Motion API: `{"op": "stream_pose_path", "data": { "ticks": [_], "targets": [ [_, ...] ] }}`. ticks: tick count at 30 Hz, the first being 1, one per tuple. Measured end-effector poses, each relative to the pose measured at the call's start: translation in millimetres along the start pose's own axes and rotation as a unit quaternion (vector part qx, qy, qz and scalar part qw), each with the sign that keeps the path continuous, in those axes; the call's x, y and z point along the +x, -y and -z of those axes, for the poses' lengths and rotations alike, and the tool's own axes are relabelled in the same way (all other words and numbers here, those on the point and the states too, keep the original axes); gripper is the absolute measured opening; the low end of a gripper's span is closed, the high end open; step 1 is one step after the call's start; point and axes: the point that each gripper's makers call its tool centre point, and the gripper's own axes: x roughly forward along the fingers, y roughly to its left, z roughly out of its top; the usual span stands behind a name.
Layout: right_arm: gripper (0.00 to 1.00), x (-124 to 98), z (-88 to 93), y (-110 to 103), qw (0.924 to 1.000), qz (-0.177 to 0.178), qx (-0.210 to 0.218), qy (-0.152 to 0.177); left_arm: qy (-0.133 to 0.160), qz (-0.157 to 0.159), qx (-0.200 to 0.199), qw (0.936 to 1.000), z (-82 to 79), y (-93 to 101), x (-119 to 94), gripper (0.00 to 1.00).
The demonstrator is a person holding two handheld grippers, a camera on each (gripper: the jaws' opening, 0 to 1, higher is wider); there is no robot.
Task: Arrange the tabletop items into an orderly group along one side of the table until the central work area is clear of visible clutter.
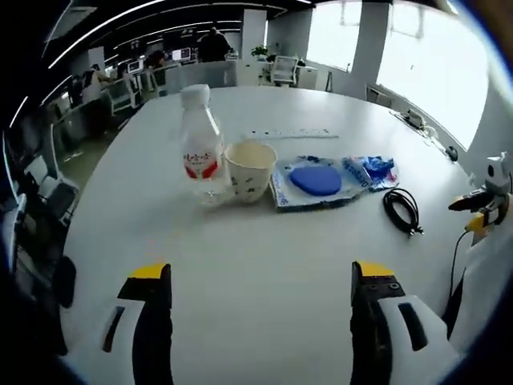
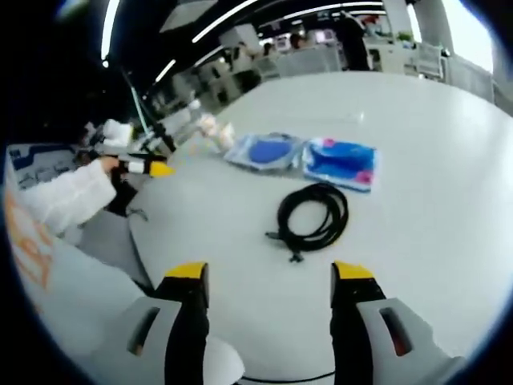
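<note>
On the white bench (image 1: 264, 265), both hand-held grippers, left (image 1: 260, 281) and right (image 2: 268, 277), are hovering open and empty; bottle (image 1: 200, 144), cup (image 1: 250, 170) and packets (image 1: 317, 181) are lining up, the cable (image 2: 314, 215) beside the packets probably needing gathering next.

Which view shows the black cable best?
The right gripper view: the cable lies coiled just ahead of the open jaws, near the centre, its loops and plug end clear. In the left gripper view the cable sits small toward the right side, beyond the blue packet, with its coil squeezed.
</note>
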Motion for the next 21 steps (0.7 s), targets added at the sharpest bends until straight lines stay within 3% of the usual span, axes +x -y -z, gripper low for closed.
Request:
{"op": "stream_pose_path", "data": {
  "ticks": [11, 21],
  "targets": [
    [0.61, -11, 20.3, 3, 0.9999, 0.011, 0.009, -0.006, -0.013, -0.031, -0.018, 0.9993, 39.0, -17.2, -41, 0.95],
    [0.60, -15, 19.5, 4, 0.9998, 0.012, 0.017, 0.002, -0.011, -0.038, -0.022, 0.9990, 44.1, -18.5, -50, 0.94]
  ]
}}
